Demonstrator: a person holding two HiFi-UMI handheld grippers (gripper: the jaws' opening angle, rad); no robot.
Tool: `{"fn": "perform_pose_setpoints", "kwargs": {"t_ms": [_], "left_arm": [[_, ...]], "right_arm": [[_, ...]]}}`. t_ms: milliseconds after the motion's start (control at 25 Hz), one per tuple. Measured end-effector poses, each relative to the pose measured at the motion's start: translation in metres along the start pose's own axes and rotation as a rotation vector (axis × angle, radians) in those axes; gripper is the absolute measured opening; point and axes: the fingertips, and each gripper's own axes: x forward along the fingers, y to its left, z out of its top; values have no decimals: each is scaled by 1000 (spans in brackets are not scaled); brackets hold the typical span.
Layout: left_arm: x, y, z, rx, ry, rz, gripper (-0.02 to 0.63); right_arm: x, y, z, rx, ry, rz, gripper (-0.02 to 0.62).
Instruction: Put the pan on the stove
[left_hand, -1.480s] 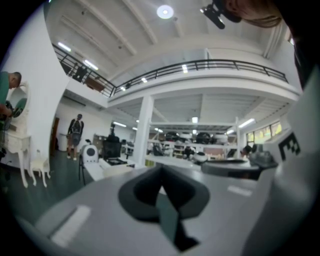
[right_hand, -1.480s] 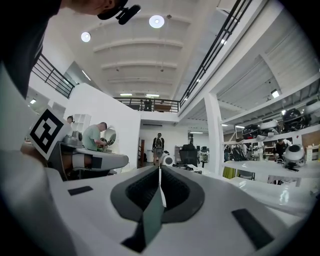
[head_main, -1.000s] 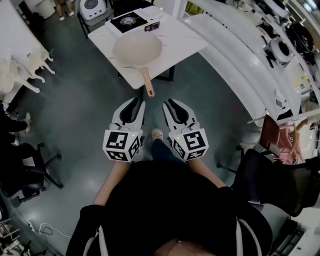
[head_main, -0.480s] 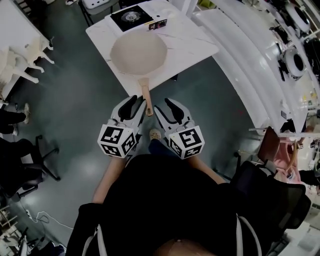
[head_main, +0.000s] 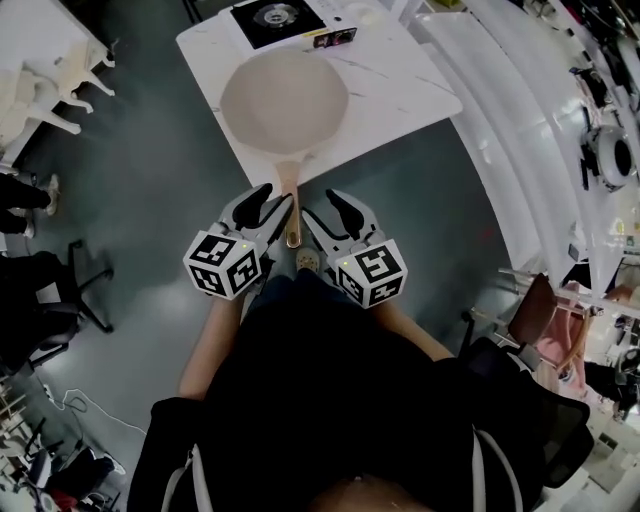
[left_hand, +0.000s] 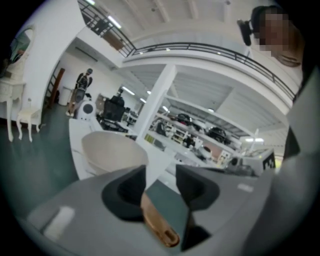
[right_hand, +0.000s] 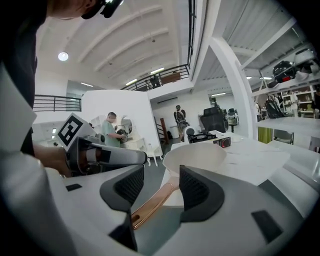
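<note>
Pan handle between left gripper, right gripper

We looked steeply down from the head, over our own torso, onto the white bench ahead. The cameras on the left gripper and right gripper sat low behind the jaws, facing almost level towards that bench. All three views shared the cream pan and its copper handle, close in both gripper views.
</note>
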Motion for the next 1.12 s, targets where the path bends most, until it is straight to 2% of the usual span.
{"fn": "perform_pose_setpoints", "kwargs": {"t_ms": [200, 320, 520, 720, 920, 1120], "left_arm": [[8, 14, -12, -104, 37, -30, 190], [15, 23, -22, -138, 76, -40, 201], [30, 31, -41, -238, 155, -126, 259], [40, 44, -56, -315, 218, -190, 275], [48, 54, -72, -365, 291, -241, 293], [56, 50, -89, -417, 366, -332, 316]], "right_arm": [[11, 2, -11, 45, 42, 54, 199], [18, 3, -20, 91, 73, 89, 204], [28, 2, -37, 161, 135, 135, 216], [40, 5, -54, 222, 193, 181, 222], [47, 8, -70, 313, 237, 221, 227], [48, 12, -89, 396, 293, 261, 232]]}}
